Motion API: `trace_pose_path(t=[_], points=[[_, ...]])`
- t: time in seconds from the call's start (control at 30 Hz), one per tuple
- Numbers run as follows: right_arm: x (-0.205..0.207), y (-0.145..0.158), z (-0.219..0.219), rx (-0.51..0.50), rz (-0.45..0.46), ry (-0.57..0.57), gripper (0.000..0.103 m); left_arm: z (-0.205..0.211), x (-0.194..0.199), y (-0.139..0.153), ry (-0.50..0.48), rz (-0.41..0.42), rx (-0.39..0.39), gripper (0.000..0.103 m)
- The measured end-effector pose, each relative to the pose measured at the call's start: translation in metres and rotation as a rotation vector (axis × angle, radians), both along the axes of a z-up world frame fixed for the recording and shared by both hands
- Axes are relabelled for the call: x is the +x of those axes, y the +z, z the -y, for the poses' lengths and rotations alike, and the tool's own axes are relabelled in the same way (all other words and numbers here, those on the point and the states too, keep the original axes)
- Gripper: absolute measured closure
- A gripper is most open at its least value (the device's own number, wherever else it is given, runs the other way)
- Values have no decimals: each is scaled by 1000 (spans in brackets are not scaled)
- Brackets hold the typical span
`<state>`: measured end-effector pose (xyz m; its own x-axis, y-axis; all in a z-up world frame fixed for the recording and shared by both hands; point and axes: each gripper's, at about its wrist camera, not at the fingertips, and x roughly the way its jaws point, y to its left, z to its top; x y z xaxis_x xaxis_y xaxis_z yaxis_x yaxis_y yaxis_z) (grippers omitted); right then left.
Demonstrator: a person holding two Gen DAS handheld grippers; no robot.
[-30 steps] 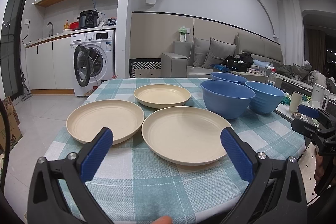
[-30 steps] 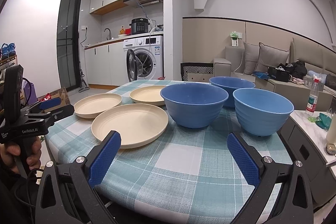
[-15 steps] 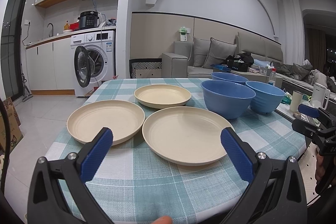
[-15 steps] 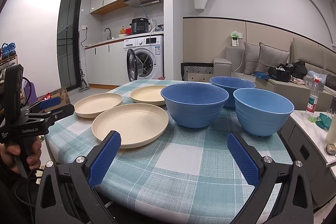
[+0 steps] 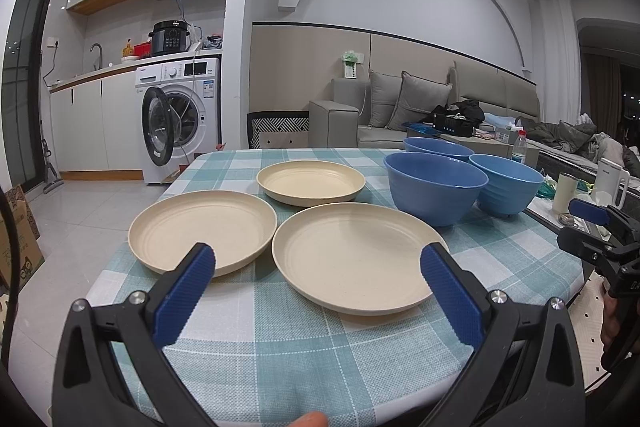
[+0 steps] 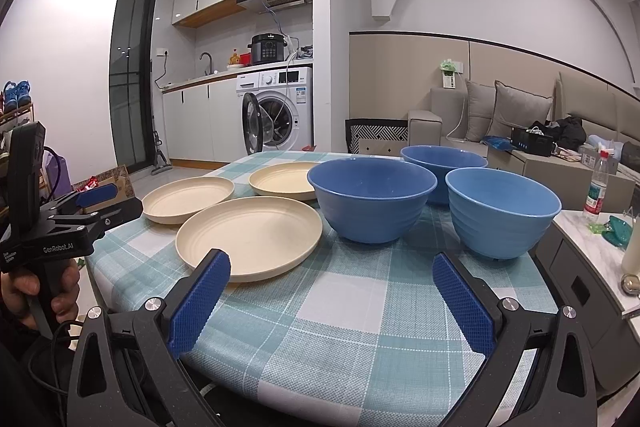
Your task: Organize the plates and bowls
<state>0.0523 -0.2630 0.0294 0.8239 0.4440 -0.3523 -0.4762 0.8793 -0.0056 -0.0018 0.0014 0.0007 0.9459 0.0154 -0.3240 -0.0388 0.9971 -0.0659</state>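
Three cream plates and three blue bowls are laid out singly on the checked surface (image 5: 280, 343); nothing is stacked yet.

The near plate (image 5: 356, 255) lies straight ahead of the left gripper (image 5: 318, 291), its near rim seen between the two blue pads. The left plate (image 5: 202, 229) sits just beside it, rims almost touching; the far plate (image 5: 311, 182) lies behind the pair. The plates are round and shallow, so no long axis is offered; a rim edge is the likely hold.

The bowls are grouped to the right: the near-centre bowl (image 6: 372, 203), the right bowl (image 6: 502, 213) and the far bowl (image 6: 442, 163), close together, whether touching cannot be told. They lie ahead of the right gripper (image 6: 330, 291), which is the nearer one to them; the left gripper is nearer the plates.

Both grippers are held with jaws wide apart and empty, short of the near edge of the surface. The left gripper is also seen from the right wrist view, at the left edge, gripped by a hand (image 6: 36, 291).

Nothing stands between either gripper and its nearest piece. A water bottle (image 6: 598, 183) stands off the surface to the right, well apart.
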Motion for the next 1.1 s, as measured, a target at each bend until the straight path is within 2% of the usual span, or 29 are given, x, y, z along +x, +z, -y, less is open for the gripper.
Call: trace_pose_path(t=[0.33, 0.63, 0.83, 1.1], points=[[-1, 1, 0, -1, 3, 4, 0, -2, 0, -1, -1, -3, 5, 0], [8, 5, -3, -1, -30, 36, 0, -9, 0, 6, 18, 9, 17, 0], [15, 16, -5, 15, -46, 68, 0, -10, 0, 13, 25, 19, 45, 0], [29, 33, -2, 59, -82, 81, 0, -13, 7, 18, 40, -15, 50, 0]])
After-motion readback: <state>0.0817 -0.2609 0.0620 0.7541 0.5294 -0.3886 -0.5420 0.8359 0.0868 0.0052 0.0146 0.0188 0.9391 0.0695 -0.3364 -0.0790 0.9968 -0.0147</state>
